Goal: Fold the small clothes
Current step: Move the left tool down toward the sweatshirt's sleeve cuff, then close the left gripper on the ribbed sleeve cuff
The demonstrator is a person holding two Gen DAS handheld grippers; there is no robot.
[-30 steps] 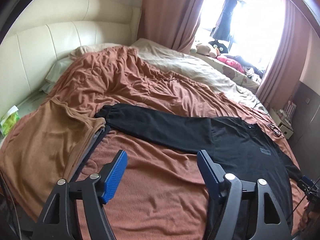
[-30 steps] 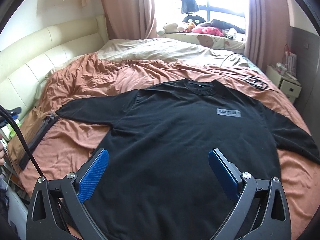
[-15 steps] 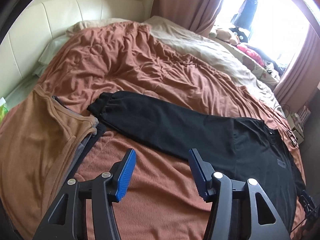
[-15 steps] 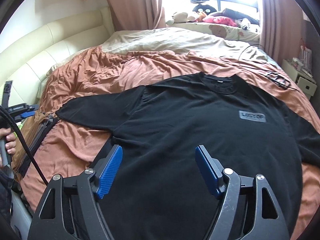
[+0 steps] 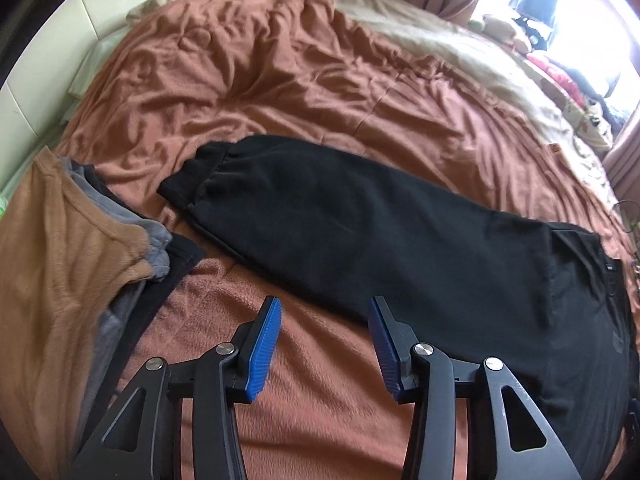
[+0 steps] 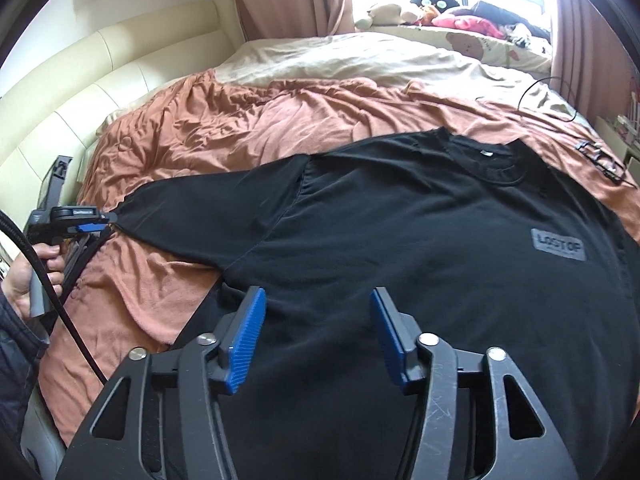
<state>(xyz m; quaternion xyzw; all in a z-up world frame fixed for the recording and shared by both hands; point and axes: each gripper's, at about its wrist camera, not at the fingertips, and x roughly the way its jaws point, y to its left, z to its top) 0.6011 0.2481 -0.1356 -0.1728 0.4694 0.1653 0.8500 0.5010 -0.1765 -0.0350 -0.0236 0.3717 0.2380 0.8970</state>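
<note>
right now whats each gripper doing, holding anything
left gripper: jaws closing, nothing between them, above the blanket beside the sleeve.
right gripper: jaws closing, empty, above the black sweatshirt.

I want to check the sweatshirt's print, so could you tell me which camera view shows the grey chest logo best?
The right wrist view: the grey logo faces the camera on the black sweatshirt, lettering largely readable. In the left wrist view, the chest lies at the dark right edge, showing only a faint, unreadable patch.

We see the sweatshirt [image 6: 420, 248] spread on the blanket [image 5: 304, 92] under our right gripper [image 6: 318, 300], stacked clothes [image 5: 60, 260] left of our left gripper [image 5: 324, 306].
</note>
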